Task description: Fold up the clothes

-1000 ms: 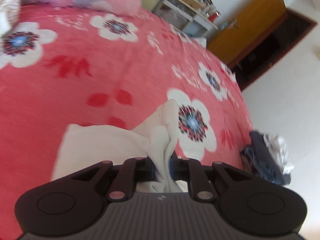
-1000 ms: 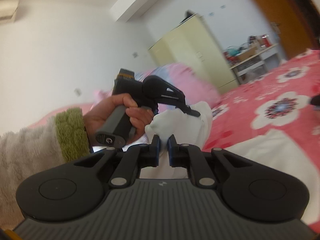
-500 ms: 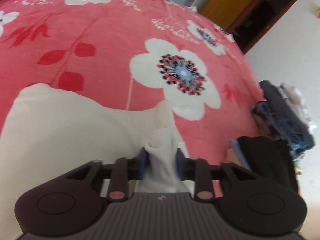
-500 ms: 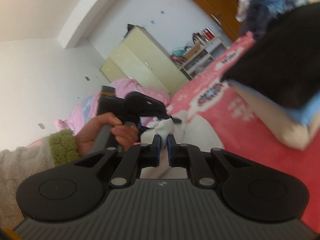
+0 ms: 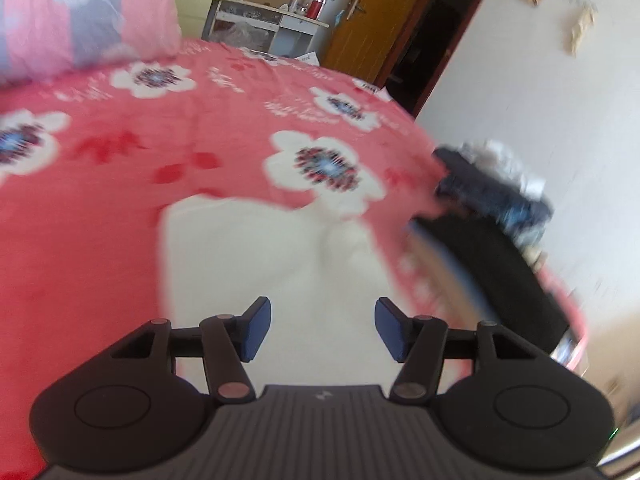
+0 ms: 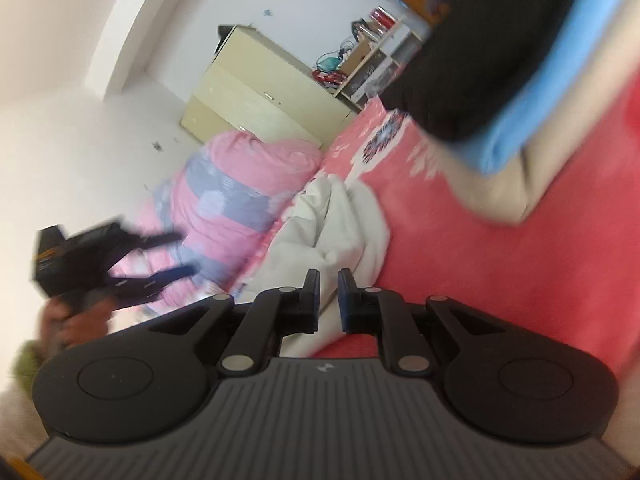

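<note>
Left claw (image 5: 322,328) is hanging over a white garment (image 5: 272,256) on the bed (image 5: 100,184), jaws just spreading apart, empty. Right claw (image 6: 329,300), lower centre, is sitting nearly closed, gripping nothing.

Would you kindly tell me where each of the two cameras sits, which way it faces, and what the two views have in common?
Left wrist: sits on the left claw, looking down along its open fingers at the white cloth garment on the red floral bedsheet; only the claw shows.
Right wrist: sits on the right claw, tilted, facing across the bed; its near-closed fingers frame the garment's edge; the left claw and a hand show.
Shared: garment, bedsheet, pink-and-grey pillow, stack of folded dark clothes.
</note>
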The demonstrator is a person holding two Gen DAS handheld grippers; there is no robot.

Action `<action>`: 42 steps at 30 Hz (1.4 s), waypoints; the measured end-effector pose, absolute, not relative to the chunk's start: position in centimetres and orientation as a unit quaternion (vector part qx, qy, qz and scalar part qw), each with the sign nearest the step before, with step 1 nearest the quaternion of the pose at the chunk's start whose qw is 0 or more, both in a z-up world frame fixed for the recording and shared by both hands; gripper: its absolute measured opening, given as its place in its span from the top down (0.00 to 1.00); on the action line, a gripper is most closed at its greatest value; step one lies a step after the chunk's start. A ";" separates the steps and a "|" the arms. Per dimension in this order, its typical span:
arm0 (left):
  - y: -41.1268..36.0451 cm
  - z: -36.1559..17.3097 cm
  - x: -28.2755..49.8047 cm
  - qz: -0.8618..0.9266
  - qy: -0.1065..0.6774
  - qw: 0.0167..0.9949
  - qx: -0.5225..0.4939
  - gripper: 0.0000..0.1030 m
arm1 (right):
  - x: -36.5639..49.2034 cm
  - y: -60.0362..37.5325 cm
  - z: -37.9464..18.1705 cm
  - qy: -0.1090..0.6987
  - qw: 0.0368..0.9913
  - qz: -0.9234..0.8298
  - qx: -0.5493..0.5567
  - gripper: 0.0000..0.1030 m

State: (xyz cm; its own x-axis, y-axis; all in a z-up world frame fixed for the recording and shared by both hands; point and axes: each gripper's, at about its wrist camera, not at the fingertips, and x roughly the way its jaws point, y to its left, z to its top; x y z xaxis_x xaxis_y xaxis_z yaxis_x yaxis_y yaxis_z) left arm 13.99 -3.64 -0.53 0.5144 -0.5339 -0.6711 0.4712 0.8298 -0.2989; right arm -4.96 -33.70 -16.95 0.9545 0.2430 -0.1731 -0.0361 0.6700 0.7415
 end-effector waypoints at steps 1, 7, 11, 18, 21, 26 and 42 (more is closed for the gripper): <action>-2.9 -0.8 12.9 -0.283 0.399 0.872 -0.018 0.43 | -4.7 -33.6 -16.0 0.129 0.914 0.079 0.376 0.90; -1.7 -4.2 8.2 -0.264 0.359 0.893 0.059 0.43 | -0.2 -32.9 -10.9 0.144 0.945 0.103 0.274 0.82; -3.0 -6.8 6.7 -0.265 0.325 0.902 0.105 0.43 | 5.6 -33.0 -9.7 0.190 0.937 0.126 0.266 0.70; -4.3 -9.2 5.5 -0.268 0.298 0.909 0.115 0.39 | 13.5 -33.4 -11.2 0.317 0.893 0.133 0.289 0.60; -3.8 -9.3 5.2 -0.280 0.295 0.906 0.116 0.40 | 14.0 -33.2 -12.8 0.338 0.881 0.138 0.299 0.81; -3.2 -9.6 4.6 -0.290 0.295 0.902 0.125 0.40 | 11.6 -33.1 -11.0 0.253 0.917 0.131 0.280 0.95; -2.6 -9.2 2.8 -0.291 0.283 0.899 0.167 0.42 | 8.1 -36.2 -11.6 0.296 0.892 0.153 0.304 0.76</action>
